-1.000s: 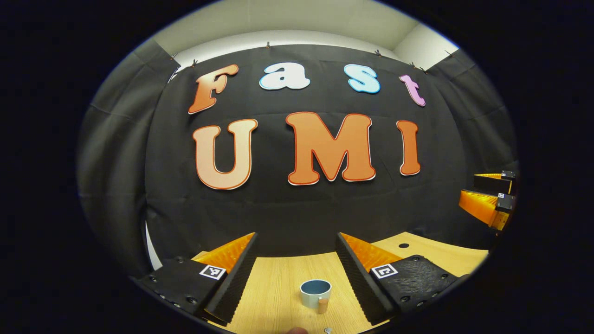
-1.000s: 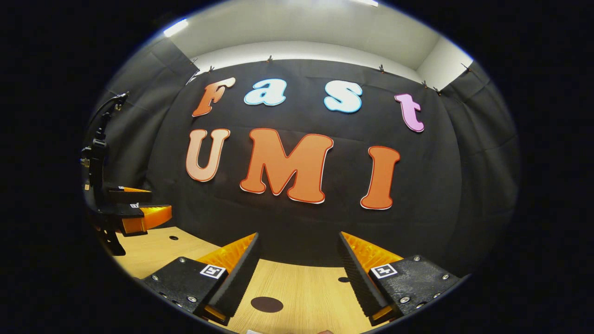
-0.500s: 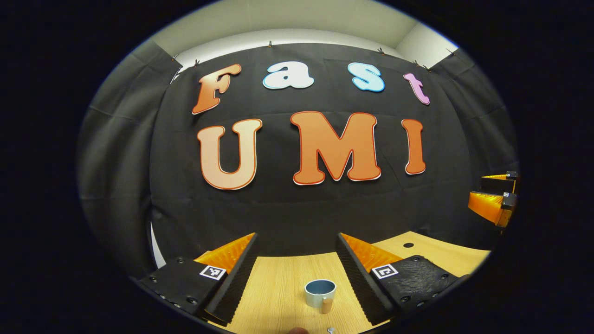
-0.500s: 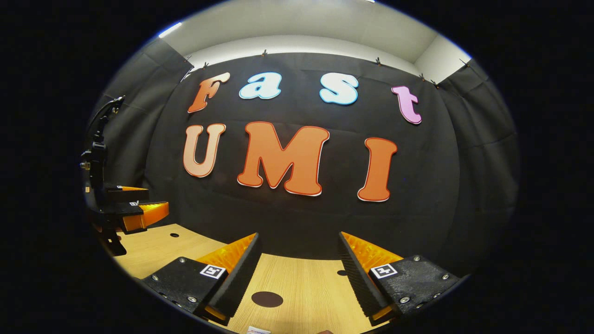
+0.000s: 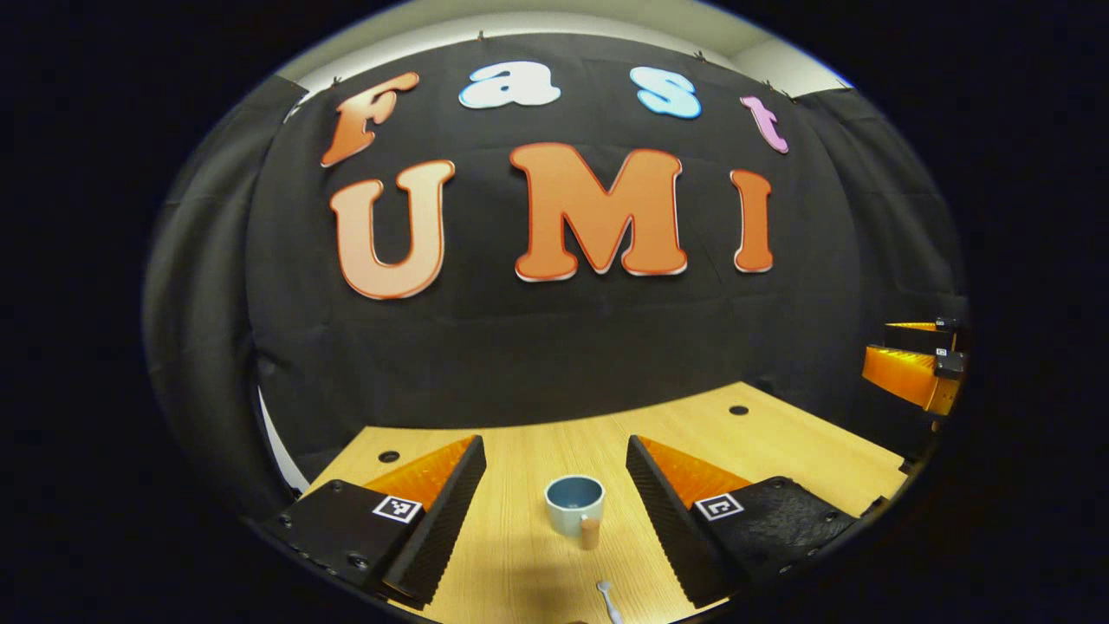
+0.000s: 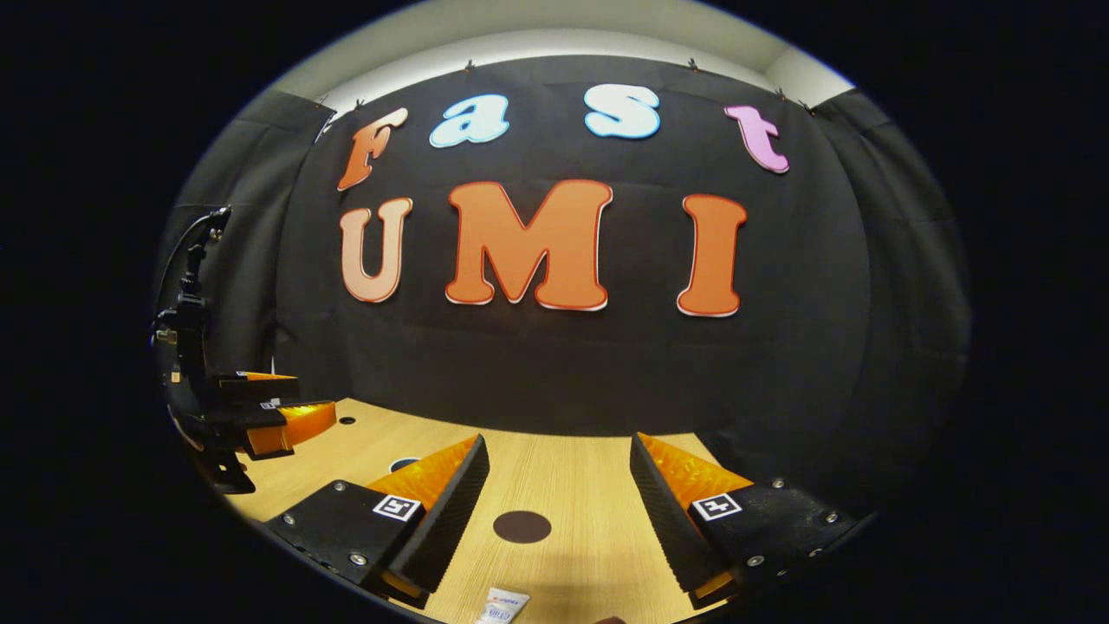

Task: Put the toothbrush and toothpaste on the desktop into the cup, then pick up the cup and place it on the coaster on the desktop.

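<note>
Down at the near edge of the tabletop (image 5: 520, 555), your left claw (image 5: 554, 503) hangs wide open with the cup (image 5: 573, 505) upright between its fingers, toothbrush (image 5: 608, 600) tip just below. Your right claw (image 6: 559, 511), also spread, has the toothpaste (image 6: 502, 605) right under it, coaster (image 6: 522, 526) ahead.

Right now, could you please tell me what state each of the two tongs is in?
Left tongs: open, holding nothing, above the desk with the cup ahead between the fingers.
Right tongs: open, holding nothing, with the coaster ahead.
</note>
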